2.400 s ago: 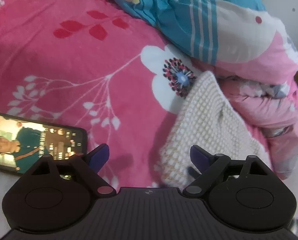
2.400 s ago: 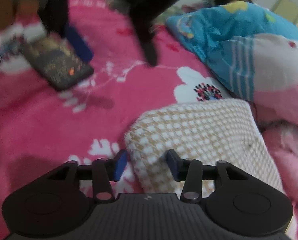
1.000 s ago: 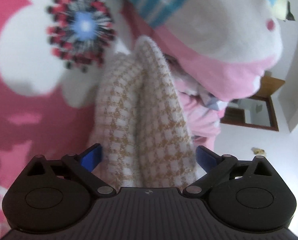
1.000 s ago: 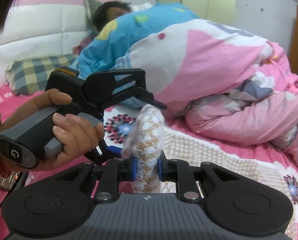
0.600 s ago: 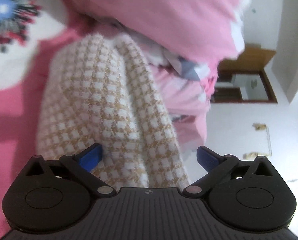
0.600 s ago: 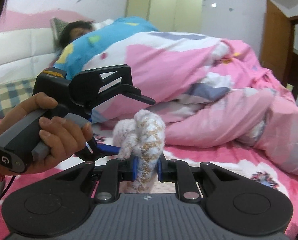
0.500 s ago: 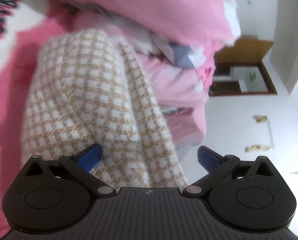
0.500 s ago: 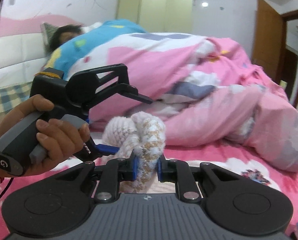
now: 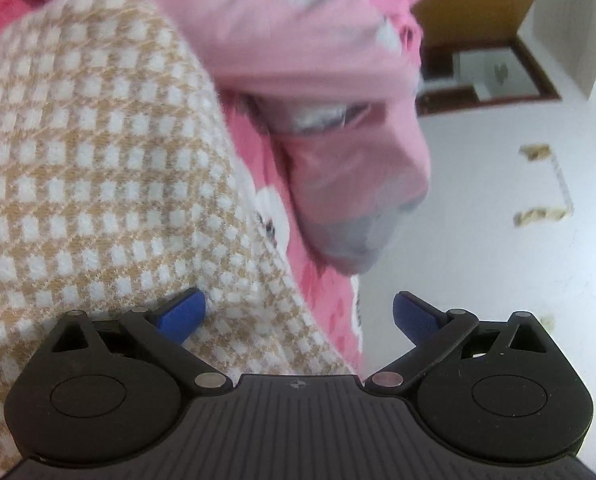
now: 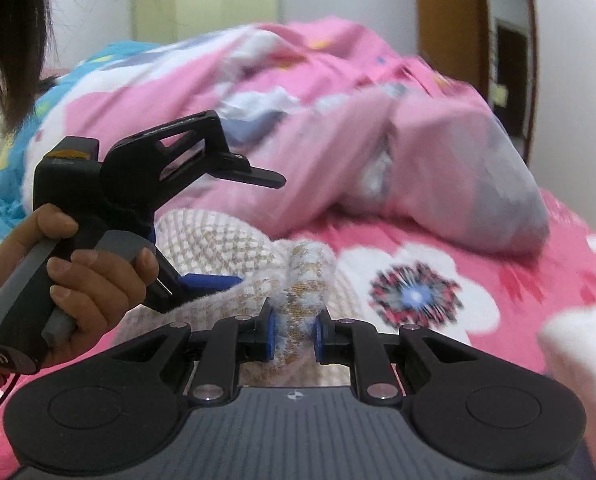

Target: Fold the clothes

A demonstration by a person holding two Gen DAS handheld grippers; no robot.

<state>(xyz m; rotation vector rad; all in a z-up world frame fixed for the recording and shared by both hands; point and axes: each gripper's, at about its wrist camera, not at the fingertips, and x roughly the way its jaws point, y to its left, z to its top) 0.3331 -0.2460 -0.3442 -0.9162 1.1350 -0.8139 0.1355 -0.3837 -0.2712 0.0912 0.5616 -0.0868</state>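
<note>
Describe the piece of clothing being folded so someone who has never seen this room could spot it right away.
Start at the bed with the pink flowered sheet and the heaped pink quilt on it. In front of that heap lies the fuzzy knit garment, one bunched fold pinched in the right gripper. Its small tan-and-white check sets it apart from the flowery pink bedding.

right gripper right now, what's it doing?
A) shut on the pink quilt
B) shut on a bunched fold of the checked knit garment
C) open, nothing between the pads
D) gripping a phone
B: in the right wrist view the right gripper has its blue pads pressed against both sides of a bunched fold of the beige-and-white checked knit garment, not the pink quilt behind it.
</note>
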